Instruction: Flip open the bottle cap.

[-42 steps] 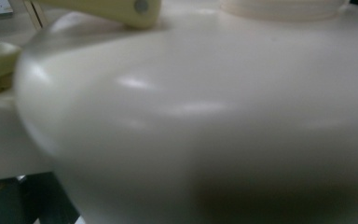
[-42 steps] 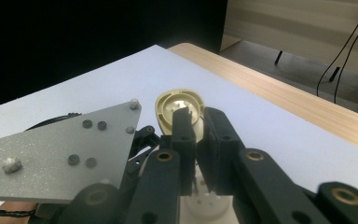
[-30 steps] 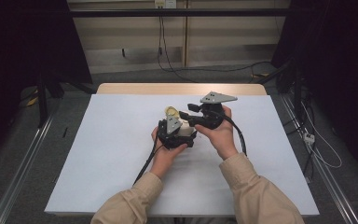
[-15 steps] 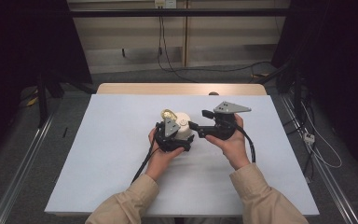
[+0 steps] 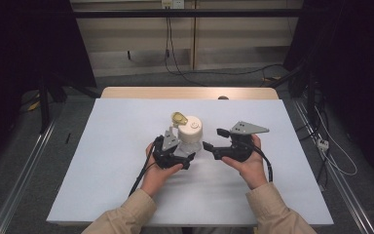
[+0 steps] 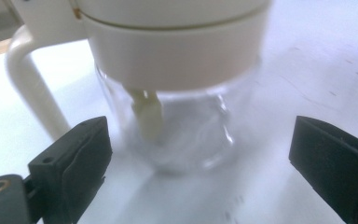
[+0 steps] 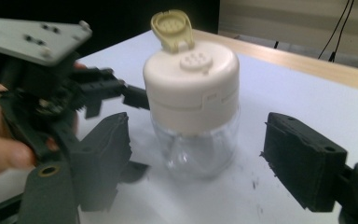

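Jar: one clear jar (image 5: 191,141) with a cream screw-on cap, standing upright near the middle of the desk (image 5: 102,161), between the two tongs
Cap: one cream cap (image 7: 192,84) with a cluster of shaker holes on top; in the left gripper view a cream handle-like loop (image 6: 32,88) runs down beside the glass
Flip lid: one yellowish flip lid (image 7: 172,29), hinged at the cap edge and standing open, tilted upward
Jar contents: glass body looks transparent; contents cannot be determined
Left tongs: one unit (image 5: 187,157), held in the person's left hand (image 5: 157,174); jaws spread wide on either side of the lower glass body, pads clear of the glass, nothing gripped
Right tongs: one unit (image 5: 207,146), held in the person's right hand (image 5: 246,163); jaws have just been opening and now stand wide apart, just beside the jar, pads not touching it, nothing gripped
Grey plates: one grey three-cornered plate (image 5: 248,128) on the right tongs, one (image 5: 170,139) on the left
Cables: one black cable (image 5: 143,170) trailing from each unit toward the near desk edge
Obstructions: the left tongs sit close against the jar's near-left side
Surroundings: wooden strip (image 5: 190,92) along the far desk edge; cables on the floor (image 5: 214,73) beyond
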Demonstrator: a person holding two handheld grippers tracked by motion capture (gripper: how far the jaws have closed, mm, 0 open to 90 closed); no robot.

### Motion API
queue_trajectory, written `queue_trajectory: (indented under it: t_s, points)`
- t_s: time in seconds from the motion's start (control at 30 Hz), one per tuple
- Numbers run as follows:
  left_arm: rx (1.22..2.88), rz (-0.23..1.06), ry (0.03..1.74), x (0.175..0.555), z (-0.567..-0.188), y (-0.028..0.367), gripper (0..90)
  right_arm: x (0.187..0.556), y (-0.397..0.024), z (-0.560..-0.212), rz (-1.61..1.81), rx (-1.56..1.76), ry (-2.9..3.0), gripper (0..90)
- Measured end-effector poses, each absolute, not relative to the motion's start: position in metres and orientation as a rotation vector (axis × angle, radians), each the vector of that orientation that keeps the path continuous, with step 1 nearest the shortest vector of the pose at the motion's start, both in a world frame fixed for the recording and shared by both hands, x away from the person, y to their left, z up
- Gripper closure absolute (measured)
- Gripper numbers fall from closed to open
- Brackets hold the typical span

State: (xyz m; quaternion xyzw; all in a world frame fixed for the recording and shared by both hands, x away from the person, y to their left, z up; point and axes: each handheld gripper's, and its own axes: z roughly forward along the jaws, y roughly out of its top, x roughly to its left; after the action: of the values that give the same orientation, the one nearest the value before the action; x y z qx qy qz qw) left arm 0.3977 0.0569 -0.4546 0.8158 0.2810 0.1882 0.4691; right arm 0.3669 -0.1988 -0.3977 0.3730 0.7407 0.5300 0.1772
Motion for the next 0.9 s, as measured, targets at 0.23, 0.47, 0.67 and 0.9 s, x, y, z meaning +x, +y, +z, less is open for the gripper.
queue_trajectory:
  t_s: [0.23,0.47,0.67,0.9]
  points:
    - [1.955,0.444,0.684,0.386,-0.444,0.094,4.6,0.349,-0.215,-0.414,1.491,1.090,2.104,20.6]
    - [1.934,0.466,0.693,0.373,-0.439,0.137,4.6,0.329,-0.226,-0.424,1.480,1.087,2.121,16.2]
    - [1.908,0.472,0.702,0.360,-0.435,0.172,4.4,0.316,-0.234,-0.431,1.472,1.097,2.112,13.3]
    - [1.916,0.457,0.724,0.353,-0.436,0.199,3.9,0.306,-0.240,-0.437,1.443,1.095,2.124,11.4]
